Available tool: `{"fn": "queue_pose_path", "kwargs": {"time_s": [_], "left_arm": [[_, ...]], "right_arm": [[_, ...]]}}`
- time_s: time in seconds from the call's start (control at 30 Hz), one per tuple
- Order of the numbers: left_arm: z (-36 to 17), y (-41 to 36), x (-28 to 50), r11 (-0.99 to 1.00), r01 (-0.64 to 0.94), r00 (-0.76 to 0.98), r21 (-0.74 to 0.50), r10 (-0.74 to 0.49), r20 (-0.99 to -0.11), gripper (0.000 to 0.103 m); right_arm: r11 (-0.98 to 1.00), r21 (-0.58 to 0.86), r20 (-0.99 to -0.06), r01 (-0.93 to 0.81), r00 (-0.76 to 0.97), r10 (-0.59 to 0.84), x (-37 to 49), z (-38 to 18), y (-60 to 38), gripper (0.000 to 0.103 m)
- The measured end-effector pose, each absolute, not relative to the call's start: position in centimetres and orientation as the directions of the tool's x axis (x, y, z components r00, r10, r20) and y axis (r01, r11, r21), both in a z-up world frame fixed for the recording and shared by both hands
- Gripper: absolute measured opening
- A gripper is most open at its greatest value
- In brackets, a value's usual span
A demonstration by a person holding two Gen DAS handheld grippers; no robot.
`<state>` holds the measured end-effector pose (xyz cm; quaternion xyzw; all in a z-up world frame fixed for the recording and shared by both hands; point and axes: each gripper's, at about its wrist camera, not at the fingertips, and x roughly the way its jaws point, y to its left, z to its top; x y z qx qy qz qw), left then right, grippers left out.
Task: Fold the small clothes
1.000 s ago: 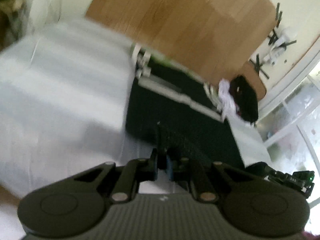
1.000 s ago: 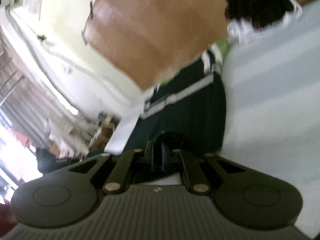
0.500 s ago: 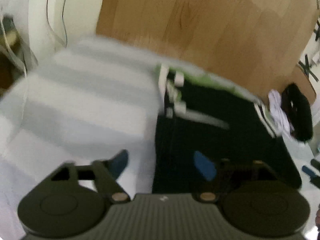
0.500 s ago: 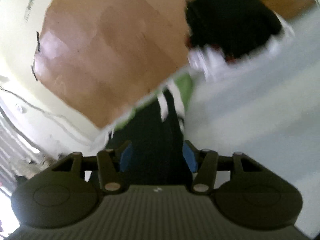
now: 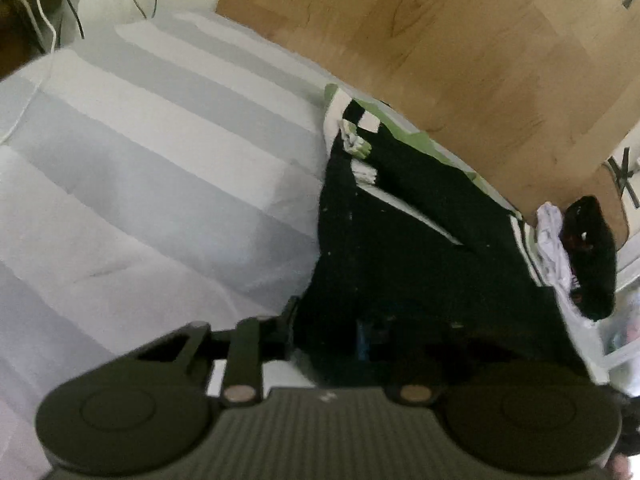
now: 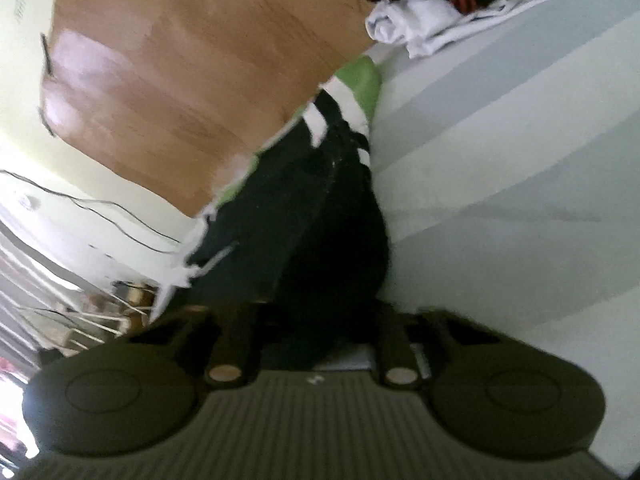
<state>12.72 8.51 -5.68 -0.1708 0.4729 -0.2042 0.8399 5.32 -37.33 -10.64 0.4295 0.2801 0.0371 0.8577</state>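
Observation:
A black garment [image 5: 408,248] with white stripes and green trim lies folded on the grey-and-white striped bedsheet [image 5: 152,184]. My left gripper [image 5: 332,332] is low over its near edge; one blue pad shows against the black cloth and the jaws look partly open, with cloth between them. In the right wrist view the same garment [image 6: 316,208] runs up from my right gripper [image 6: 316,336], whose fingers stand wide apart with the cloth's near end bunched between them.
A pile of black and white clothes [image 5: 576,248] lies at the far right of the bed; it also shows in the right wrist view [image 6: 448,4]. A wooden headboard [image 5: 460,40] stands behind the bed. Cables [image 5: 44,20] hang at the far left.
Both grippers were shut on the garment a second ago, then opened. Both have since dropped lower onto the garment's near edge.

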Motion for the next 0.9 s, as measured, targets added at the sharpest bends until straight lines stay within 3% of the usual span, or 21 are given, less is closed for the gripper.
{"fn": "queue_pose_path", "kwargs": {"time_s": [0.23, 0.33, 0.4, 0.5, 0.6, 0.67, 0.8, 0.9], "left_arm": [[-2.0, 11.9, 8.4, 0.829, 0.304, 0.496, -0.469, -0.558, -0.665, 0.013], [-1.4, 13.4, 6.3, 0.822, 0.34, 0.47, -0.456, -0.569, -0.675, 0.013], [-2.3, 13.9, 5.1, 0.829, 0.361, 0.437, -0.428, -0.555, -0.707, 0.02], [-3.6, 14.8, 5.2, 0.878, 0.346, 0.415, -0.332, -0.46, -0.785, 0.025], [-1.9, 17.1, 7.6, 0.906, 0.283, 0.495, -0.314, -0.418, -0.762, 0.026], [0.3, 16.8, 9.8, 0.915, 0.285, 0.556, -0.285, -0.4, -0.729, 0.028], [3.6, 10.1, 15.3, 0.885, 0.416, 0.612, -0.211, -0.443, -0.655, 0.049], [3.5, 2.9, 20.1, 0.835, 0.508, 0.548, -0.213, -0.504, -0.667, 0.049]], "right_arm": [[0.718, 0.694, -0.405, 0.062, 0.857, 0.318, -2.2, -6.5, -34.5, 0.012], [0.751, 0.658, -0.439, 0.045, 0.834, 0.335, -5.6, -6.6, -32.4, 0.013], [0.753, 0.655, -0.487, 0.064, 0.797, 0.356, -6.8, -8.1, -31.6, 0.016], [0.684, 0.712, -0.503, 0.161, 0.796, 0.336, -8.2, -9.6, -34.5, 0.031], [0.72, 0.661, -0.488, 0.212, 0.85, 0.197, -9.2, -7.3, -37.7, 0.035], [0.783, 0.585, -0.483, 0.211, 0.866, 0.128, -7.8, -5.1, -38.9, 0.035], [0.837, 0.535, -0.433, 0.114, 0.888, 0.156, 0.1, -2.1, -40.0, 0.036], [0.858, 0.512, -0.43, 0.033, 0.875, 0.223, 7.9, -1.5, -40.0, 0.041]]}}
